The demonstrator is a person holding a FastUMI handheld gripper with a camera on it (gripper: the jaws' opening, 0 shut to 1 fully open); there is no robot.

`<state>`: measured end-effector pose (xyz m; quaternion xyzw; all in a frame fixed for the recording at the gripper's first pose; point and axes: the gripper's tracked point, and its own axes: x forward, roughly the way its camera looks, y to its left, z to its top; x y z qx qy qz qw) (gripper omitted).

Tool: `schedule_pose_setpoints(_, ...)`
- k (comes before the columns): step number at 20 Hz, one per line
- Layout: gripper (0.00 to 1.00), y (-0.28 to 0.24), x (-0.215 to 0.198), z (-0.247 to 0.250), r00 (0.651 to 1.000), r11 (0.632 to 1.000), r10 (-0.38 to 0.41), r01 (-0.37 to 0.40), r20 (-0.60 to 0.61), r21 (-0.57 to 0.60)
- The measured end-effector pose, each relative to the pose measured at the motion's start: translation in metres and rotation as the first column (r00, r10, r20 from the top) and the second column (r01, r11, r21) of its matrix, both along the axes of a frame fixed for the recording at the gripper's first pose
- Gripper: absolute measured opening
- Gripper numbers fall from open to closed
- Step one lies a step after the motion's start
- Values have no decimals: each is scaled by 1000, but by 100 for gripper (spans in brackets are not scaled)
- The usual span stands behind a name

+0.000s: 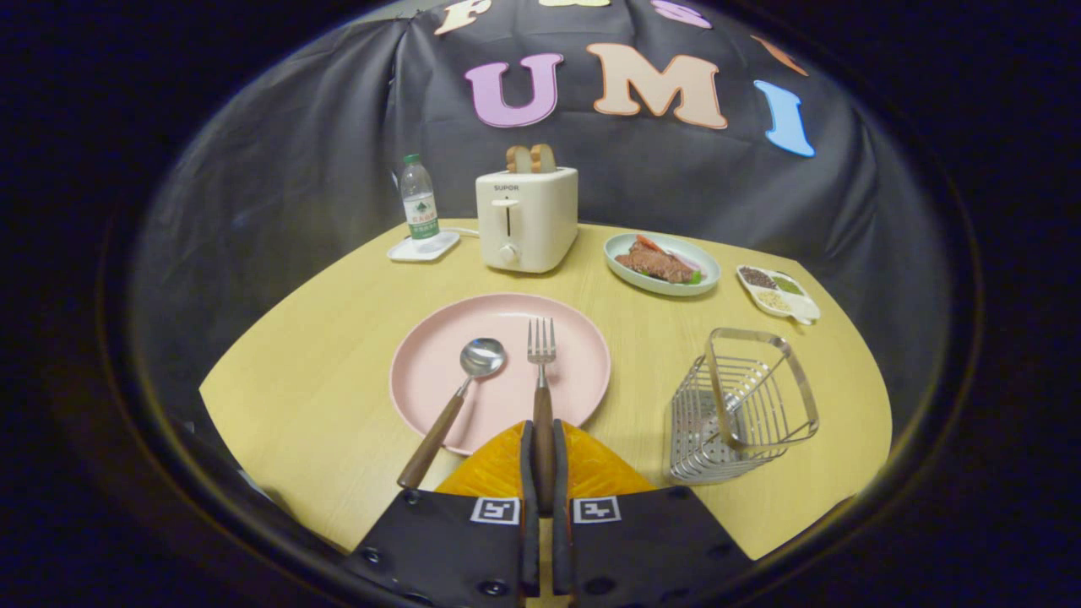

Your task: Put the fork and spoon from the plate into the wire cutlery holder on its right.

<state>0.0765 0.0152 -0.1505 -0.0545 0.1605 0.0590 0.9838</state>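
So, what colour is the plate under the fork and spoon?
Pale pink plate, seen clearly in the gripper view.

We look from the gripper [543, 473], low at the table's [321, 405] near edge, facing its far edge.

Your plate [439, 371] is pale pink, the fork [541, 371] and spoon [460, 397] silver with brown wooden handles; at three o'clock the wire cutlery holder [743, 405] gleams silver on the yellow table [321, 388]; the toaster [526, 219] is cream.
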Motion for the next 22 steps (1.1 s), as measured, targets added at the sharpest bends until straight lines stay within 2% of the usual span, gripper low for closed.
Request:
schedule_pose_setpoints(5,9,-8,-19,36,1000,999,3,-3,6,41)
schedule_pose_setpoints(11,9,-62,-62,80,999,1000,-17,16,-33,-21)
schedule_pose_setpoints(18,9,-124,-99,101,983,990,-32,7,-181,-142)
schedule_pose_setpoints(22,9,-144,-102,93,949,986,-38,-15,-314,-165)
